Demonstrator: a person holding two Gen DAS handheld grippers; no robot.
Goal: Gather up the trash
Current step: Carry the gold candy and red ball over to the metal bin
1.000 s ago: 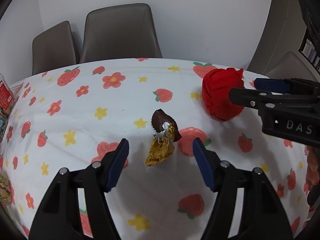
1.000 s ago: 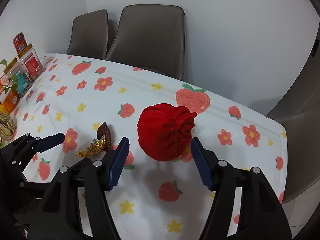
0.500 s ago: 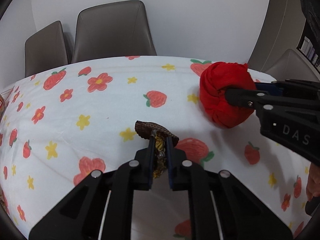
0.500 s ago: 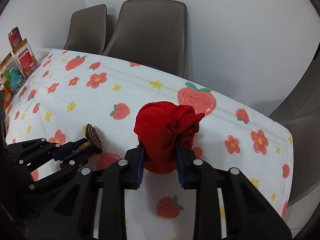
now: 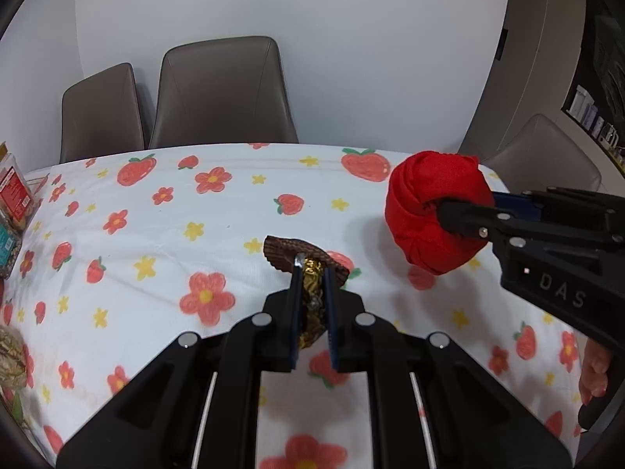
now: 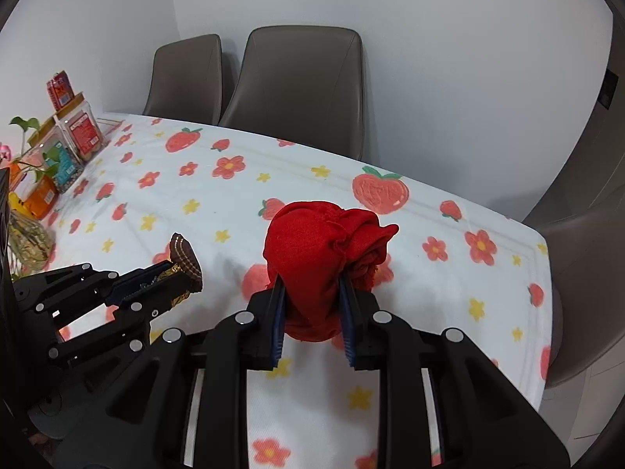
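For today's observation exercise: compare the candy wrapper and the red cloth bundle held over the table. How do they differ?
The candy wrapper is thin, crinkled gold foil with a brown end; the red cloth bundle is soft fabric of one colour. The wrapper is the smaller and flatter, the bundle round and bulky. The left gripper holds the wrapper, the right gripper the bundle. Both are clamped between closed jaws above the tablecloth.

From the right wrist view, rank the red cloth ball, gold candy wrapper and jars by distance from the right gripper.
1. Red cloth ball: clamped in the right gripper.
2. Gold candy wrapper: left, in the left gripper.
3. Jars: far left table edge.
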